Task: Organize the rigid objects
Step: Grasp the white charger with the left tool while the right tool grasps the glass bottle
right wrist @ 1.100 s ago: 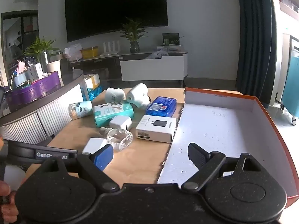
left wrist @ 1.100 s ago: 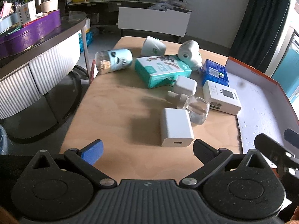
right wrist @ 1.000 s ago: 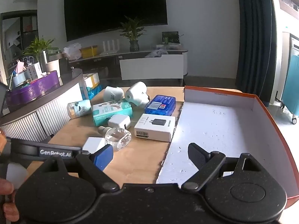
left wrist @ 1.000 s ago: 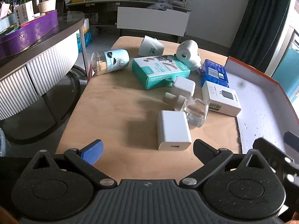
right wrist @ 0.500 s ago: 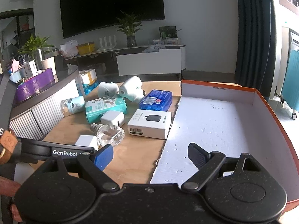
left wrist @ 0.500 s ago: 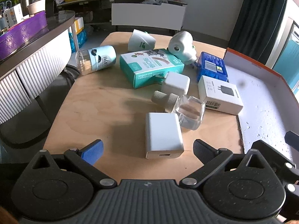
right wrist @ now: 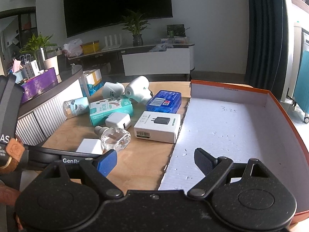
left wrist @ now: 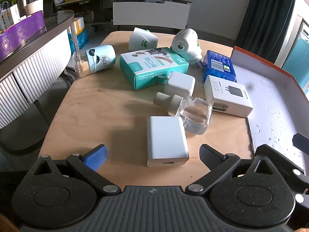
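My left gripper is open, its fingers on either side of a flat white charger lying on the wooden table. Behind the charger lie a clear glass bottle, a white plug adapter, a white charger box, a teal bandage box, a blue case, a toothpick jar and two white devices. My right gripper is open and empty over the near edge of the orange-rimmed box, whose white inside is bare. The charger also shows in the right wrist view.
The orange-rimmed box lies along the table's right side. A curved counter with a purple tin stands left of the table. A TV bench is at the back. The left gripper's body crosses the right view's lower left.
My left gripper has moved forward and down toward the white charger, which now lies between its fingertips. The right gripper has shifted slightly forward. Both stay open.
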Motion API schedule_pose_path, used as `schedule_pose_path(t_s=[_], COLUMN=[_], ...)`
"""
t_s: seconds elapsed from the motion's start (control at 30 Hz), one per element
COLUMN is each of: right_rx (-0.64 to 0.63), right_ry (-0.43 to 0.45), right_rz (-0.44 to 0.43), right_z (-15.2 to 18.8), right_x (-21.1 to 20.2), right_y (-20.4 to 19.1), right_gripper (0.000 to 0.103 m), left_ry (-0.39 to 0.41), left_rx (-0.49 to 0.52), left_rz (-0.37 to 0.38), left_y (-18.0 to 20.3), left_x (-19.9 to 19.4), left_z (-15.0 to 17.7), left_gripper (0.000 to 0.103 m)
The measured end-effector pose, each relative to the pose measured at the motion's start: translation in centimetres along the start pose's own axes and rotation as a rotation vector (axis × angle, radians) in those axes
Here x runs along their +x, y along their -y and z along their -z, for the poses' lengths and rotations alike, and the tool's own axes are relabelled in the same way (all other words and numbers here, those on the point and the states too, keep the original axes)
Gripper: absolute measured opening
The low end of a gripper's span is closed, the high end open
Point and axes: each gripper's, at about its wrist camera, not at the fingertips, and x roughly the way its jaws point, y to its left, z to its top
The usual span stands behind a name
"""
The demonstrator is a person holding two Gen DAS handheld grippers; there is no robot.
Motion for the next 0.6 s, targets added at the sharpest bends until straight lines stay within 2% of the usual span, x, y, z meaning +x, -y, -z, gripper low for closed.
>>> schedule_pose_path(t_s=[0.27, 0.4, 0.5, 0.57, 0.6], right_rx=[-0.004, -0.007, -0.014, -0.007, -0.032], right_ry=[-0.020, -0.019, -0.025, -0.036, -0.037], right_rz=[-0.012, -0.017, -0.024, -0.051, -0.052], right_z=[0.2, 0.2, 0.0, -0.2, -0.4], right_x=[0.3, 0.5, 0.9, 1.1, 1.4], right_y=[-0.3, -0.4, -0.6, -0.6, -0.7], right_gripper=[0.102, 0.102, 0.102, 0.102, 0.102], left_ry=[0.017, 0.044, 0.088, 0.109, 0.115], left_rx=[0.006, 0.032, 0.093, 0.096, 0.088], left_rz=[-0.013, -0.039, -0.030, -0.014, -0.007], left_y=[-0.2, -0.1, 0.3, 0.1, -0.1], left_x=[0.1, 0.4, 0.3, 0.1, -0.1], left_z=[0.1, 0.1, 0.3, 0.3, 0.2], left_gripper=[0.102, 0.095, 0.073, 0.043, 0.041])
